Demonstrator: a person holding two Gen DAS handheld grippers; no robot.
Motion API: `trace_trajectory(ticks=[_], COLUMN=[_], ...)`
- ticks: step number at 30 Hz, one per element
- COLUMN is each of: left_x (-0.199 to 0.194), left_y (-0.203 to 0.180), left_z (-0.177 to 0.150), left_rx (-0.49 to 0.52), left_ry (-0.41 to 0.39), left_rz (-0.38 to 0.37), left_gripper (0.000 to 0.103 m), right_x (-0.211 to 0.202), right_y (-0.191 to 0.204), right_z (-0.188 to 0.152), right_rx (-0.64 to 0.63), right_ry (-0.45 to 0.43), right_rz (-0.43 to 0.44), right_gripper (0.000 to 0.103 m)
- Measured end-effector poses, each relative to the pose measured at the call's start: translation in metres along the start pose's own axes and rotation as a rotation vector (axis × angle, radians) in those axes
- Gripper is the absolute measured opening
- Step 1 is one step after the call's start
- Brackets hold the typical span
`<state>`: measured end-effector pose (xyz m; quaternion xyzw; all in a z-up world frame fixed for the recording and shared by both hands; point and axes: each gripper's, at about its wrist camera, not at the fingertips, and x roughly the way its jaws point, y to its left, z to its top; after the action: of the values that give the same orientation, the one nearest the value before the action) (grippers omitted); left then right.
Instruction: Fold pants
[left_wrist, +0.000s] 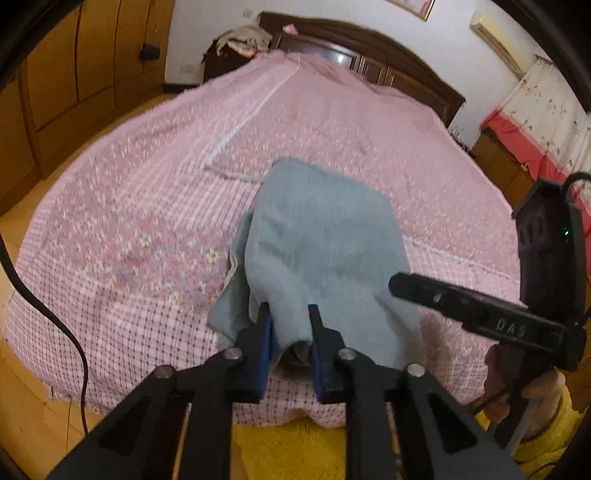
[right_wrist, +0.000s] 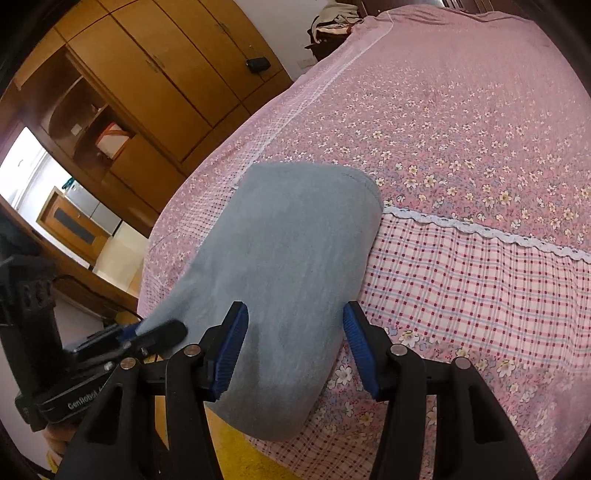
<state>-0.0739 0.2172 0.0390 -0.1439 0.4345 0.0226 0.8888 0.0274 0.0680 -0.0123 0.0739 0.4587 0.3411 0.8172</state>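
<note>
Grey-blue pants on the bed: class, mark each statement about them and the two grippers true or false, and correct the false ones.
1. The pants lie on a pink floral bedspread. True.
2. The left gripper has fabric between its fingers. True.
3. The right gripper is fully shut. False: its jaws stand apart, over the pants.
4. The pants are bright red. False: grey-blue.
5. A wooden wardrobe stands beside the bed. True.

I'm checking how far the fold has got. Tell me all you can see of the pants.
The pants are grey-blue, soft and fleecy-looking, bunched into a thick folded bundle near the bed's front edge. The left tongs pinch a near fold, lifting it. The right tongs straddle the bundle's near end, pads apart. Waistband and legs can't be told apart.
</note>
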Motion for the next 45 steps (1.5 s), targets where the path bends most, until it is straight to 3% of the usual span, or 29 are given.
trace_trajectory(ticks=[4, 8, 12, 14, 16, 23, 26, 29, 32, 35, 40, 45], left_x=[0.003, 0.017, 0.025, 0.028, 0.03, 0.014, 0.002, 0.002, 0.012, 0.033, 0.062, 0.077], left_y=[0.015, 0.032, 0.047, 0.053, 0.058, 0.053, 0.047, 0.042, 0.039, 0.036, 0.027, 0.03], left_z=[-0.001, -0.01, -0.016, -0.017, -0.017, -0.012, -0.001, 0.014, 0.025, 0.035, 0.04, 0.04], left_rx=[-0.045, -0.107, -0.156, -0.176, -0.204, -0.155, -0.111, -0.054, -0.033, -0.024, 0.036, 0.073], left_ry=[0.009, 0.031, 0.019, 0.019, 0.023, 0.028, 0.01, -0.003, 0.021, 0.065, 0.114, 0.107], left_rz=[0.03, 0.047, 0.074, 0.084, 0.06, 0.088, 0.09, 0.088, 0.043, -0.007, 0.006, 0.021], left_gripper=[0.015, 0.016, 0.023, 0.026, 0.028, 0.034, 0.037, 0.045, 0.049, 0.05, 0.055, 0.073], right_x=[-0.007, -0.012, 0.018, 0.046, 0.064, 0.039, 0.022, 0.01, 0.005, 0.01, 0.028, 0.05], right_y=[0.009, 0.019, 0.025, 0.02, 0.011, 0.019, 0.015, 0.013, 0.01, 0.012, 0.017, 0.009], right_z=[0.007, 0.028, 0.048, 0.053, 0.052, 0.045, 0.039, 0.032, 0.024, 0.019, 0.016, 0.014], right_rx=[-0.031, -0.116, -0.204, -0.226, -0.217, -0.232, -0.173, -0.105, -0.051, -0.047, -0.058, -0.014], right_ry=[-0.026, -0.13, -0.093, -0.035, -0.011, -0.057, -0.047, -0.037, -0.004, 0.032, 0.056, 0.087], right_rz=[0.013, -0.015, -0.074, -0.149, -0.163, -0.188, -0.148, -0.101, -0.054, -0.037, -0.045, -0.02], right_gripper=[0.056, 0.056, 0.033, 0.033, 0.033, 0.033, 0.036, 0.046, 0.051, 0.052, 0.052, 0.059])
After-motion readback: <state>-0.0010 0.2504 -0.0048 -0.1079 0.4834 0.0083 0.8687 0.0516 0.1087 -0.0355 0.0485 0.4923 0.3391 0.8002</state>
